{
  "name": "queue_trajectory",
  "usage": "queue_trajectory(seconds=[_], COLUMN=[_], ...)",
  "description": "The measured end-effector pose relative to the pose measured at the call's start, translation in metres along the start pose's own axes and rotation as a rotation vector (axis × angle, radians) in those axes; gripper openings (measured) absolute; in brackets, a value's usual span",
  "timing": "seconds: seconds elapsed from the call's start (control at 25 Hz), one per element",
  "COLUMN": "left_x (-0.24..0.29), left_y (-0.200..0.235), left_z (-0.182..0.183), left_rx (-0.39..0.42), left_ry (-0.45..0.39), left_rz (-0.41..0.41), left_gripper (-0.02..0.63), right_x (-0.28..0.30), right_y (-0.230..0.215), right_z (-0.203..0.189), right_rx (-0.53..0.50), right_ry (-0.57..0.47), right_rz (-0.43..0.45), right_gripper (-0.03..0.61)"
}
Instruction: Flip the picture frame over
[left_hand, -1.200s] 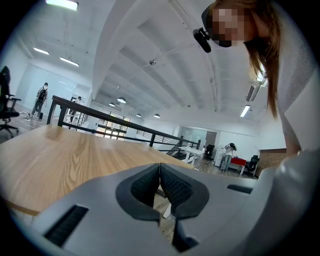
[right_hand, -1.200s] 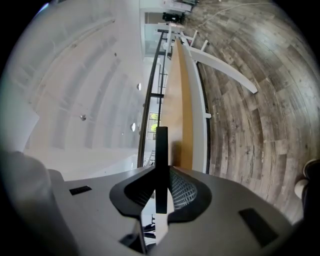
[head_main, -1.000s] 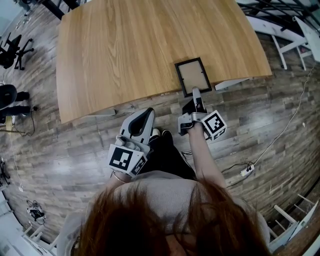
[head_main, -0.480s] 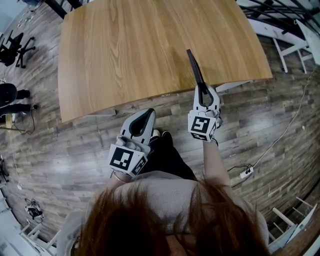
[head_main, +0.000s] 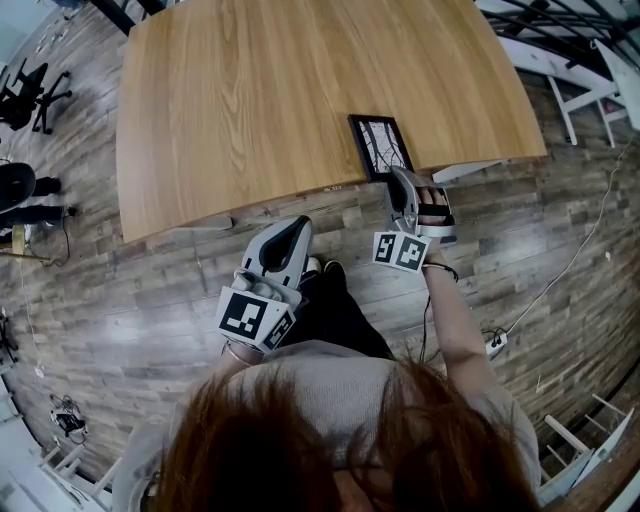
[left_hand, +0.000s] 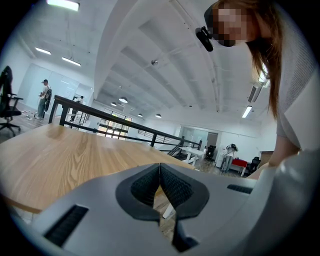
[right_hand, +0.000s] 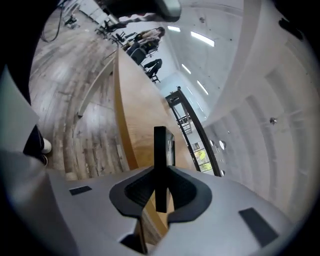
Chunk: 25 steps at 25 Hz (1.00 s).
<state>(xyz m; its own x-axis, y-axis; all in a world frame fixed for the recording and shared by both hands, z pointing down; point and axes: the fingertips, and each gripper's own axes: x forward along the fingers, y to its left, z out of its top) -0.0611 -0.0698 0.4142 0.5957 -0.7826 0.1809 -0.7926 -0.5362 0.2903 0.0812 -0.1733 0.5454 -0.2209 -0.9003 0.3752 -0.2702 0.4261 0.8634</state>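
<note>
Here the right hand-held gripper (head_main: 398, 182), right of centre in the head view, has its jaws closed on the near edge of the picture frame (head_main: 380, 147). Its own view shows the black frame edge-on, pinched between the dark pads (right_hand: 138, 191). The frame sits at the lower edge of the table (head_main: 250, 100), right of centre, with its pale printed face turned up; whether it rests flat on the wood cannot be told. The left hand-held gripper (head_main: 288, 238) hangs just below the table's edge at centre frame, its jaws pressed together with nothing between them. A plank floor (head_main: 150, 290) surrounds the table.
</note>
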Motion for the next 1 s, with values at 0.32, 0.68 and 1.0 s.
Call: queue_trajectory(seconds=[0.32,0.68,1.0], left_x=[-0.003,0.001,0.005], left_y=[-0.003,-0.004,-0.005], left_z=[0.003,0.003,0.005], left_rx=[-0.080,-0.056,-0.045], left_ry=[-0.012,-0.009,-0.010], left_rz=[-0.003,-0.002,-0.002], left_gripper=[0.008,0.008,0.008], right_x=[0.012,0.010,0.013], right_y=[0.028,0.041,0.045], right_z=[-0.016,-0.020,-0.018], right_rx=[-0.237,-0.262,-0.252], right_ry=[0.092,0.162,0.160], right_rz=[0.134,0.246,0.210], right_gripper=[0.088,0.089,0.091])
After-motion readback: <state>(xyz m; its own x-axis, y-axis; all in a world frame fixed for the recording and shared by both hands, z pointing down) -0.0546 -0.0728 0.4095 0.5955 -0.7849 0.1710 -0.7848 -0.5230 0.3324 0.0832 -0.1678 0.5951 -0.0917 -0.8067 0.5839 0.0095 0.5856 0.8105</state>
